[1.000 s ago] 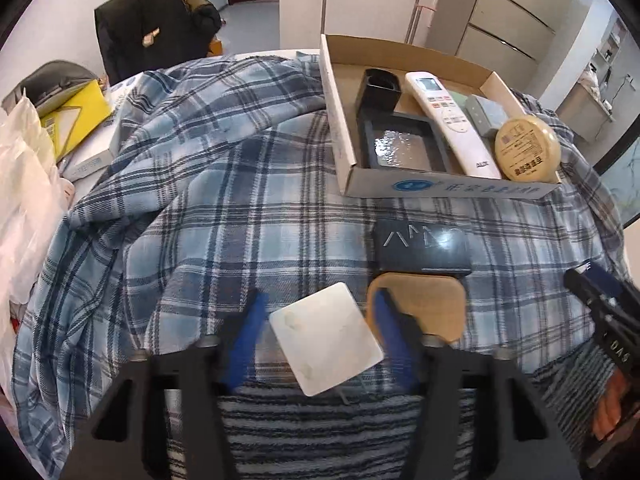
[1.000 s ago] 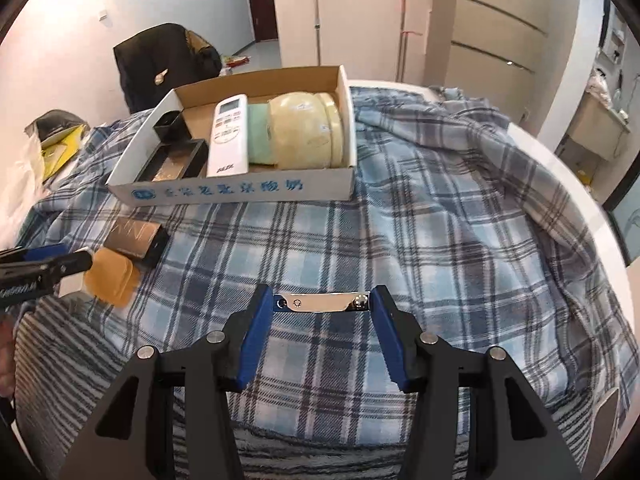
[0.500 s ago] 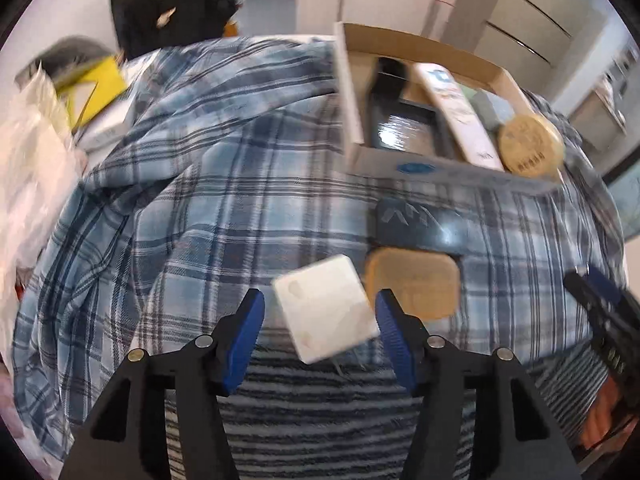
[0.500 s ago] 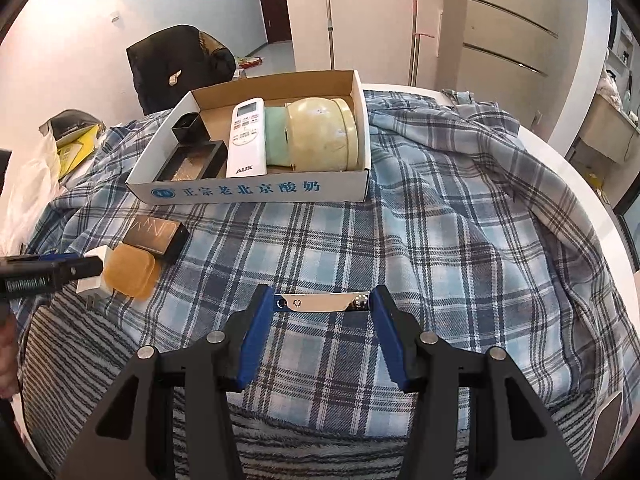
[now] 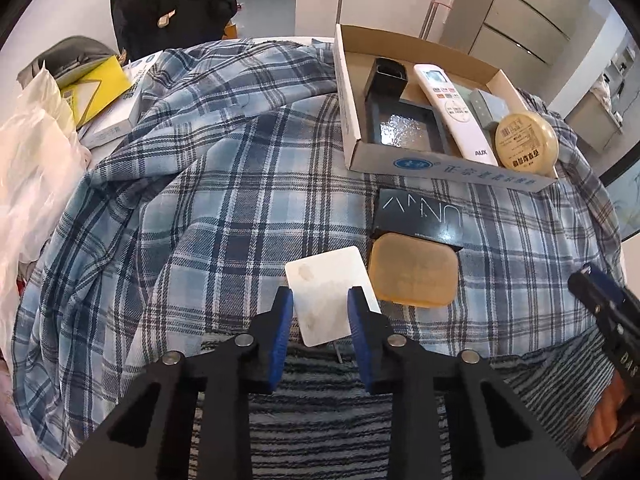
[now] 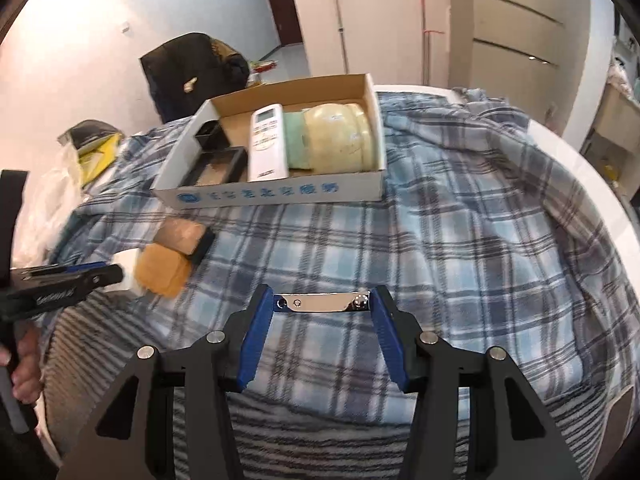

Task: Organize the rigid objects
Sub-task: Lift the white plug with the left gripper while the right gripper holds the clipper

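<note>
The left tongs (image 5: 320, 300) reach forward low over the plaid blanket (image 5: 224, 208), their blue pads closed against the two sides of a white square block (image 5: 328, 288), grasping it where it lies just left of an amber soap-like bar (image 5: 414, 274); the right tongs (image 6: 323, 304) are held level above the blanket further right, clenched on a shiny metal clip (image 6: 320, 303) that spans the gap between their tips; in the right wrist view the left tongs show side-on at the left edge, with the person's fingers (image 6: 24, 356) wrapped on the handle. Counted outside the cardboard box (image 5: 440, 168): one white block, one amber bar, one black lettered box (image 5: 420, 216) touching the bar's far edge, one metal clip. Counted inside the box: one black cup (image 5: 386, 76), one black tray (image 5: 404, 128), one white remote (image 5: 452, 112), one grey-green slab (image 5: 490, 108), one round cream tin (image 5: 526, 142).
</note>
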The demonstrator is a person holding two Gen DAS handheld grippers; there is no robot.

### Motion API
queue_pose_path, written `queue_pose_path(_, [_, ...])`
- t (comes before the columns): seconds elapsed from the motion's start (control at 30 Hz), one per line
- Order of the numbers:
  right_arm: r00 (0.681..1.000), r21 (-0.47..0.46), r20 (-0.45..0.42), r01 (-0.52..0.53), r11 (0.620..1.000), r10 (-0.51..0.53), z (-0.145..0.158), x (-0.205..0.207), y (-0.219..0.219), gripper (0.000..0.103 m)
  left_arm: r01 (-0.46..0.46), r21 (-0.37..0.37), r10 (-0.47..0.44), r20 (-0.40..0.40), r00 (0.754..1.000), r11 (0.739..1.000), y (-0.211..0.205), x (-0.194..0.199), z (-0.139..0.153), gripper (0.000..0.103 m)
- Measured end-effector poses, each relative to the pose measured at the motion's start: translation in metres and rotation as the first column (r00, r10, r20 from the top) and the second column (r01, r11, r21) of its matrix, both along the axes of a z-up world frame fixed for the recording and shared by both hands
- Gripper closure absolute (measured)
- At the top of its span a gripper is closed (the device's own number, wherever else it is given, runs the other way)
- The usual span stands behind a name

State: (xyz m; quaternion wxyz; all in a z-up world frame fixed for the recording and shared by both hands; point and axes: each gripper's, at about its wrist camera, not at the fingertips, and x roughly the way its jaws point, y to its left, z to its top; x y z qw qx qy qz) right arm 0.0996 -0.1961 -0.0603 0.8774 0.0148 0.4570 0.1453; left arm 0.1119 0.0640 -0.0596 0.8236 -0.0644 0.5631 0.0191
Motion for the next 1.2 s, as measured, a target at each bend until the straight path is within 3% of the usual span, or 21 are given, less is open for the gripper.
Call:
queue_pose_path(0.17, [1.0, -0.018, 0.005, 0.006, 1.0, -0.006, -0.001, 0.0, 0.001, 0.054, -0.003, 0.014, 0.003, 0.004, 1.0, 1.0, -0.006, 0.001, -0.001, 0.071])
queue_pose_path(0.27, [1.0, 0.021, -0.024, 0.004, 1.0, -0.004, -0.004, 0.003, -0.003, 0.054, -0.036, -0.03, 0.037, 0.016, 0.999, 0.999, -0.004, -0.001, -0.002, 0.07])
queue_pose_path(0.37, [1.0, 0.009, -0.027, 0.008, 1.0, -0.008, -0.006, 0.003, -0.002, 0.054, -0.035, -0.091, 0.036, 0.016, 0.999, 0.995, -0.003, 0.001, -0.001, 0.051])
queue_pose_path(0.4, [1.0, 0.012, -0.027, 0.003, 1.0, -0.003, -0.005, 0.003, -0.001, 0.054, -0.033, -0.094, 0.035, 0.015, 0.999, 0.995, -0.005, 0.002, 0.0, 0.05])
queue_pose_path(0.5, [1.0, 0.01, -0.017, -0.001, 1.0, 0.002, -0.003, 0.001, -0.001, 0.054, -0.017, -0.042, 0.017, 0.012, 1.0, 0.999, -0.013, 0.003, -0.002, 0.05])
queue_pose_path(0.73, [1.0, 0.001, -0.023, -0.004, 1.0, 0.004, -0.005, 0.002, 0.001, 0.054, -0.016, -0.027, 0.016, 0.024, 1.0, 1.0, -0.016, -0.004, -0.004, 0.05])
queue_pose_path(0.97, [1.0, -0.002, -0.018, -0.002, 1.0, 0.002, -0.006, 0.002, 0.001, 0.054, 0.005, 0.052, -0.006, 0.017, 1.0, 0.999, -0.02, 0.003, -0.006, 0.05])
queue_pose_path(1.2, [1.0, 0.003, -0.013, -0.012, 1.0, 0.012, -0.003, 0.0, 0.001, 0.054, -0.023, 0.037, 0.022, 0.011, 1.0, 0.999, -0.007, 0.006, -0.008, 0.049])
